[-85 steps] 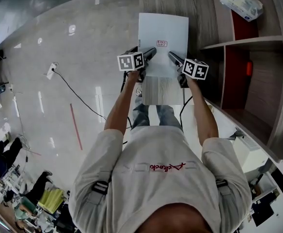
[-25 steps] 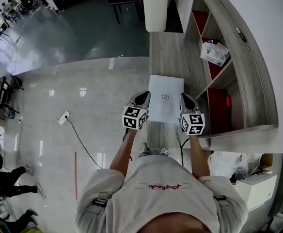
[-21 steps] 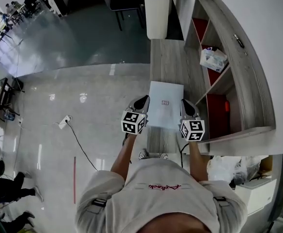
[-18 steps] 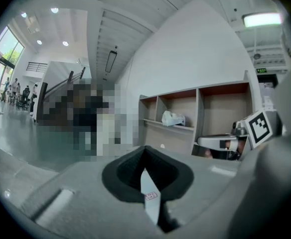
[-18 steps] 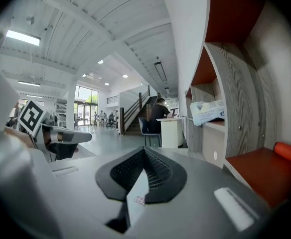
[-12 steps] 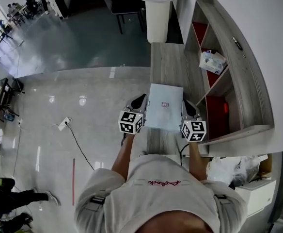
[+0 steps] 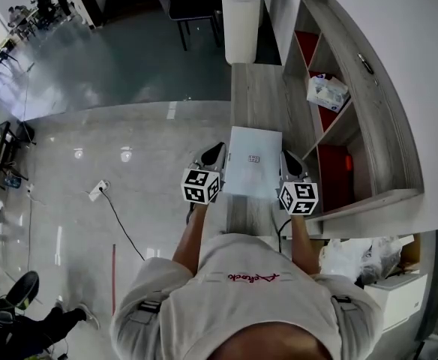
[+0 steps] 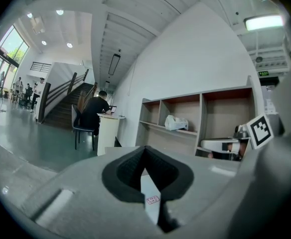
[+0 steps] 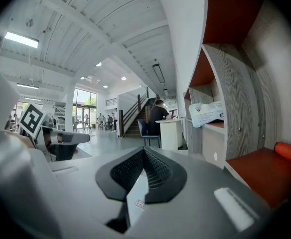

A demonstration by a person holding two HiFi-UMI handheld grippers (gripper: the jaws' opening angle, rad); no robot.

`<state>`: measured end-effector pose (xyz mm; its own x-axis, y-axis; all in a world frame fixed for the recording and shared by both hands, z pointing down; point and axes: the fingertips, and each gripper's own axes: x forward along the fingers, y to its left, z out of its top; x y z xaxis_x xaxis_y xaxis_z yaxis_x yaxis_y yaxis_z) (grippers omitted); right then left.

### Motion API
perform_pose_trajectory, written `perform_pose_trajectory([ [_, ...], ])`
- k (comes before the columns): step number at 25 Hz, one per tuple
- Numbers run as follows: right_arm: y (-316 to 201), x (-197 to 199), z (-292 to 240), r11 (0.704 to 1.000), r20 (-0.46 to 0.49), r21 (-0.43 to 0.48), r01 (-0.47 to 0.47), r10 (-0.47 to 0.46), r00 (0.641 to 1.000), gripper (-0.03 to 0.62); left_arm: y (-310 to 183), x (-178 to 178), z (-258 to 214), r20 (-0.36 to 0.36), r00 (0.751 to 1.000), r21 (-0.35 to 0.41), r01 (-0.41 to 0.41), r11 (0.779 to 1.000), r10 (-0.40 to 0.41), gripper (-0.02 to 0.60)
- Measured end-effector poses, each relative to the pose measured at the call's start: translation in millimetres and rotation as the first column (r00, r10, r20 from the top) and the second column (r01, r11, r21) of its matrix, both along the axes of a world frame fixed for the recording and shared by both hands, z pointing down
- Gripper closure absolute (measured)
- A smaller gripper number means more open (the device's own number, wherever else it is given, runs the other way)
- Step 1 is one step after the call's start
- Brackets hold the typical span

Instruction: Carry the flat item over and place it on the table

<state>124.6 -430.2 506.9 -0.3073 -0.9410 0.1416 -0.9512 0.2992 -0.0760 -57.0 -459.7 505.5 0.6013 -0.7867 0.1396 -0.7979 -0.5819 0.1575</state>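
Note:
The flat item is a white sheet [image 7: 254, 162] with a small red stamp, held level over the near end of the long wooden table [image 7: 260, 88]. My left gripper [image 7: 217, 154] is shut on its left edge and my right gripper [image 7: 288, 160] on its right edge. In the left gripper view the sheet [image 8: 150, 205] shows edge-on, pinched in the left gripper [image 8: 147, 183]. The right gripper view shows the sheet [image 9: 134, 198] clamped the same way in the right gripper [image 9: 143, 176]. Whether the sheet touches the tabletop cannot be told.
A wooden shelf unit [image 7: 369, 126] with red back panels runs along the table's right side, with a white packet [image 7: 328, 90] on one shelf. A white pedestal table [image 7: 243, 13] and a chair stand beyond the far end. Glossy floor with a cable [image 7: 121, 212] lies left.
Since the oldest frame the view has pulled back and the sheet looks smaller. Over the last second both grippers and the sheet have drifted slightly up-frame, still gripped.

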Motion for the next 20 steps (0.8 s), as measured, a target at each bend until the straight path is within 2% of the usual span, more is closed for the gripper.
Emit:
perform_pose_trajectory([
  [20, -0.1, -2.4, 6.9, 1.0, 0.011, -0.011, 0.008, -0.008, 1.0, 0.591, 3.5, 5.2, 18.5, 0.006, 1.0, -0.035, -0.002, 0.999, 0.002, 0.581],
])
